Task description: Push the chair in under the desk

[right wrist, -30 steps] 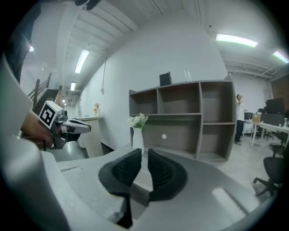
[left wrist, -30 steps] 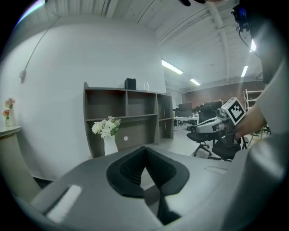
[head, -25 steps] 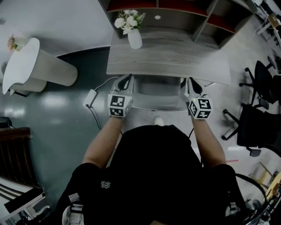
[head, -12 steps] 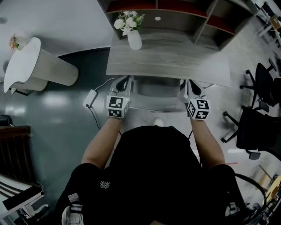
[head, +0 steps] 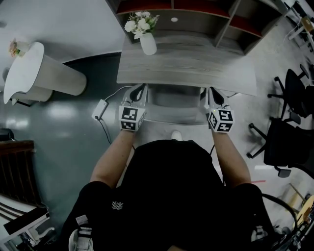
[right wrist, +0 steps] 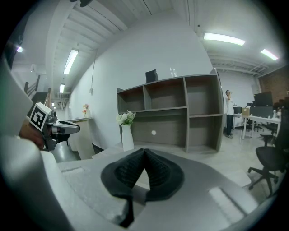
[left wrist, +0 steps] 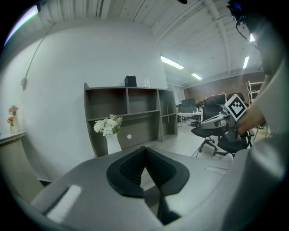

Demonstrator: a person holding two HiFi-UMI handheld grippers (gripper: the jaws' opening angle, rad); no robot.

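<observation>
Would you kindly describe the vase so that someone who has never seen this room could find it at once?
Find the grey wood-grain desk standing against the open shelf unit. At its far left corner, seen from the person's side, stands a slim white vase holding white flowers with green leaves. It is the only thing standing on the desktop.

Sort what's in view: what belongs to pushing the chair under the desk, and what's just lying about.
Job: chair, desk, left gripper, right gripper, both shut.
Lying about: vase of flowers, shelf unit, black office chairs, power adapter, white counter.
</observation>
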